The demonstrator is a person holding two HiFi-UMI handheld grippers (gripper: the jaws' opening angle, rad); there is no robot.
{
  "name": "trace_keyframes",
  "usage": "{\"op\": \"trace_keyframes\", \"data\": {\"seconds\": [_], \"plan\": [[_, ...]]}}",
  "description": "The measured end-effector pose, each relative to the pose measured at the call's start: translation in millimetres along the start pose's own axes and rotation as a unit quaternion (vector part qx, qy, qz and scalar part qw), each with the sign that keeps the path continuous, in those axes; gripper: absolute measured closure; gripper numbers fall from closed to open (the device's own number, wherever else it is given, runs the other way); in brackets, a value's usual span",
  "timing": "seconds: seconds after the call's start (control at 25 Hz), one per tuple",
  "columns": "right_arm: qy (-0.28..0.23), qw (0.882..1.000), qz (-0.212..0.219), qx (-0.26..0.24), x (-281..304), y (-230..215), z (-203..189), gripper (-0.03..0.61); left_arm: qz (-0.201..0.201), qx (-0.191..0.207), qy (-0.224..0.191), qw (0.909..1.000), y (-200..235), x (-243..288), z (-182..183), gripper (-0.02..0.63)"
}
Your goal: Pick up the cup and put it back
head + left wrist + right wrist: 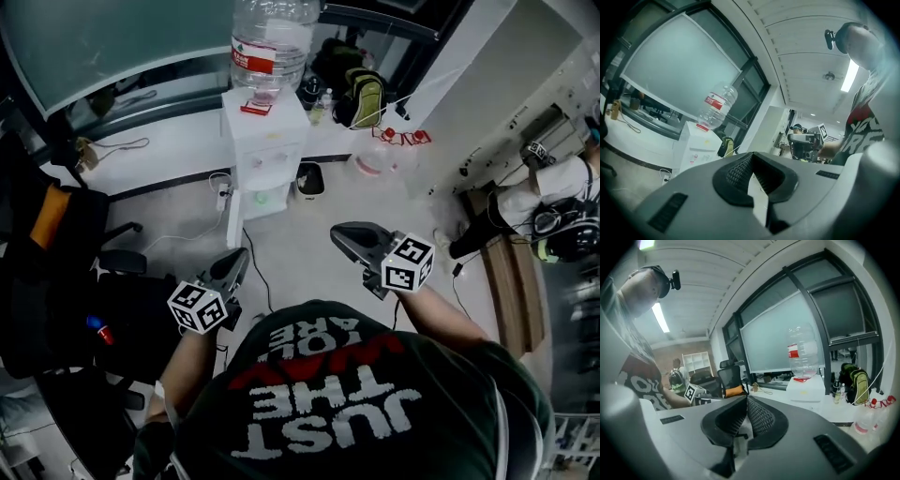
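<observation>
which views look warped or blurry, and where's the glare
Left gripper view: strong fisheye, dark rounded corners, the bright ceiling light strip blown out. Right gripper view: same fisheye, bowing the black window frames. Head view: mostly sharp, smeared at the right edge.

The head view is looking steeply down over the person's shirt (356, 403) to the floor (309, 234). Both gripper views are facing forward, slightly upward, sharing the far water dispenser (266, 141).
</observation>
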State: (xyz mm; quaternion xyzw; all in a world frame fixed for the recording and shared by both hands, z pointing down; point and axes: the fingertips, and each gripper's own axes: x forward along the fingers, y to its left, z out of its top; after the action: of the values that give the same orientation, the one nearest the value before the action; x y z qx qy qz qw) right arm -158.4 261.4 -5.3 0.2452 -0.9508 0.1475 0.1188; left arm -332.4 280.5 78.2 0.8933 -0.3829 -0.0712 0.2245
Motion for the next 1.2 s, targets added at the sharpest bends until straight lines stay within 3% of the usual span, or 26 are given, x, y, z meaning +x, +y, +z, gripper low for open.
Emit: {"op": "trace_keyframes", "data": {"seconds": [0.32, 0.52, 0.72, 0.84, 1.0, 1.2], "plan": [[0.011, 1.000, -0.007, 0.027, 29, -67, 10, 0.543, 0.010, 0.005, 0.052, 0.9986, 49, 65, -17, 0.604], [0.015, 0.999, 0.039, 0.021, 19, -137, -3, 0.543, 0.070, 0.034, 0.083, 0.9936, 61, 125, -44, 0.604], [0.038, 0.996, 0.065, -0.037, -1, -234, -18, 0.543, 0.144, 0.048, 0.125, 0.9805, 78, 222, -74, 0.604], [0.054, 0.992, 0.093, -0.065, 2, -290, -37, 0.543, 0.175, 0.068, 0.169, 0.9676, 93, 276, -99, 0.604], [0.069, 0.988, 0.116, -0.070, 16, -327, -80, 0.543, 0.215, 0.075, 0.242, 0.9430, 110, 301, -140, 0.603], [0.085, 0.988, 0.117, -0.060, 30, -354, -130, 0.543, 0.221, 0.097, 0.324, 0.9147, 129, 322, -183, 0.603]]}}
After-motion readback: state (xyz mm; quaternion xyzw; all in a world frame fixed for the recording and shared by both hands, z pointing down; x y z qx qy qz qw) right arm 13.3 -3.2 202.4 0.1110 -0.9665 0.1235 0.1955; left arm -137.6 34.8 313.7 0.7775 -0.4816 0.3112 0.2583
